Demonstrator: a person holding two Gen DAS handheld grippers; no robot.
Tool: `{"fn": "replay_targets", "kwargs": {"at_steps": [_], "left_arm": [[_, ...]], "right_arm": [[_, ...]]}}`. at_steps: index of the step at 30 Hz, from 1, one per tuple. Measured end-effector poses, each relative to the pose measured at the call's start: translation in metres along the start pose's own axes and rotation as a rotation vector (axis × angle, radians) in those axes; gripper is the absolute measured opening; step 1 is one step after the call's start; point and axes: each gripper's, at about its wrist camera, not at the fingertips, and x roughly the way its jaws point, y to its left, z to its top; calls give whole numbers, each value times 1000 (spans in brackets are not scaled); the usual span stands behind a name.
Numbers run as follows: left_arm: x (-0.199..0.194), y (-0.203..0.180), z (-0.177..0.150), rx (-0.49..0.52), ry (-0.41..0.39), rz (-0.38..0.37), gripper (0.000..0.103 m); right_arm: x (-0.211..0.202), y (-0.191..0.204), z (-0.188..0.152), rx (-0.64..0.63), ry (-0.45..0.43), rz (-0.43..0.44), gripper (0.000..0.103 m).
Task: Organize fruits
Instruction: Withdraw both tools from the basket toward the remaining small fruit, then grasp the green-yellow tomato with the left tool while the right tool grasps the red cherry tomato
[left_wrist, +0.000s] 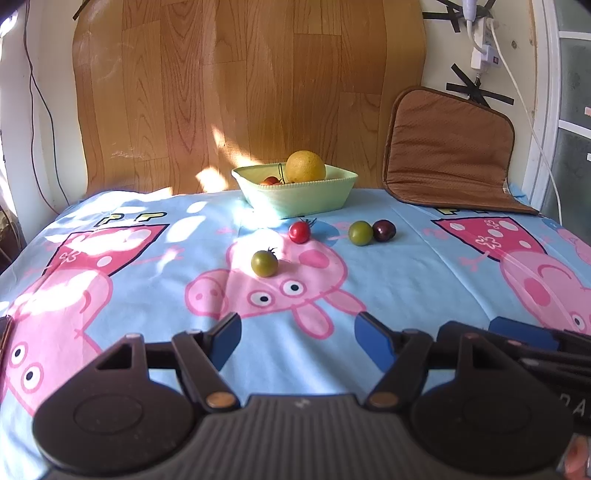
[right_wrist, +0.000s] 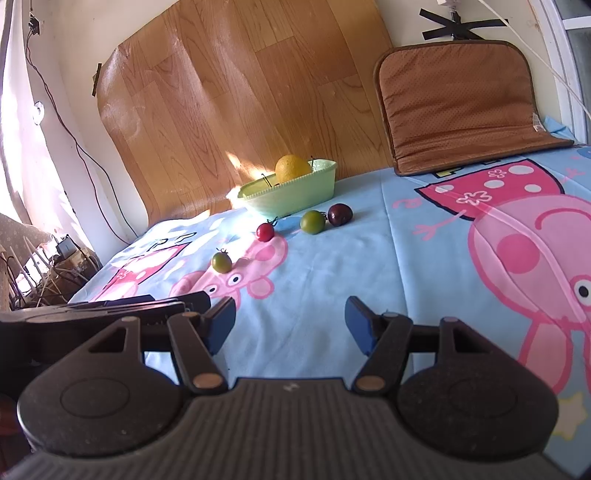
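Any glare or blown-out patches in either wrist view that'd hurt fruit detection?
Left wrist: sun patches wash out the cloth left of the basket; the nearer green tomato sits at a patch edge, still readable. Right wrist: window glare whitens the left edge; the basket's left end is overexposed. Both: fisheye bending at the edges, fruit sharp.

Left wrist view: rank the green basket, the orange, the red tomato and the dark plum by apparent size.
1. green basket
2. orange
3. dark plum and red tomato: look alike, so unranked.
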Motion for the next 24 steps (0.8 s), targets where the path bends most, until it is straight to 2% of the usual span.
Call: {"fn": "replay_targets", "kwargs": {"at_steps": [10,20,24], "left_arm": [[7,18,-5,-36,6,-4,70],[17,56,2,-98,-28,-53,68],[33,58,12,-64,-33,-60,65]], "right_arm": [[7,5,-3,-19,21,-1,68],[33,14,2,-73,66,12,68],[51,14,15,-67,73,29,61]]}}
